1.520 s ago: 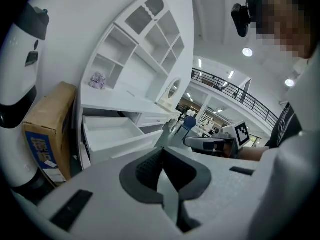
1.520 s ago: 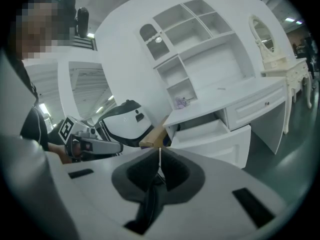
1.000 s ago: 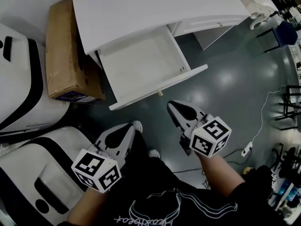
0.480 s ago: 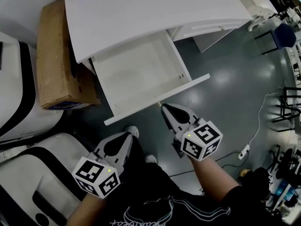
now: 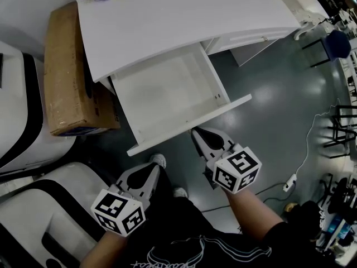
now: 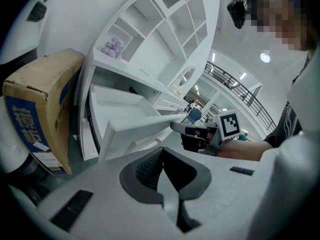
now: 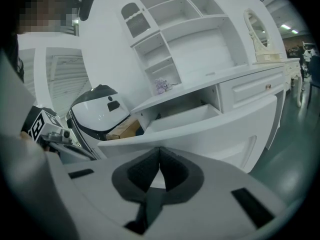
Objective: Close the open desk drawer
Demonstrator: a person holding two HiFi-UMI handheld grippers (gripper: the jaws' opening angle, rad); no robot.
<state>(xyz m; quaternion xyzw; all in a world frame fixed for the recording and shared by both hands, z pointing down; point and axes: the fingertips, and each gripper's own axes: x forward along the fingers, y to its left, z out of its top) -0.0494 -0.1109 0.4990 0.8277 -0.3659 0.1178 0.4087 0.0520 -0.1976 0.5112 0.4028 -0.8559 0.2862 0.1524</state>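
The white desk (image 5: 184,15) has one drawer (image 5: 167,94) pulled far out, and it holds nothing. Its front panel (image 5: 223,111) slants across the middle of the head view. My right gripper (image 5: 196,133) is shut with nothing in it, and its tips reach the panel's outer face near the middle; I cannot tell whether they touch. In the right gripper view the panel (image 7: 200,129) looms just beyond the shut right gripper (image 7: 160,153). My left gripper (image 5: 153,169) is also shut on nothing and hangs lower, short of the panel's left end (image 6: 135,131).
A cardboard box (image 5: 72,77) stands on the floor left of the drawer. Two white and black rounded bodies (image 5: 22,121) (image 5: 44,216) crowd the left side. A power strip with its cable (image 5: 290,180) lies on the grey floor to the right, and chairs (image 5: 334,38) stand beyond.
My right gripper has moved forward from a gap below the drawer up to its front panel. The left gripper has followed a little. The drawer stands as far out as before.
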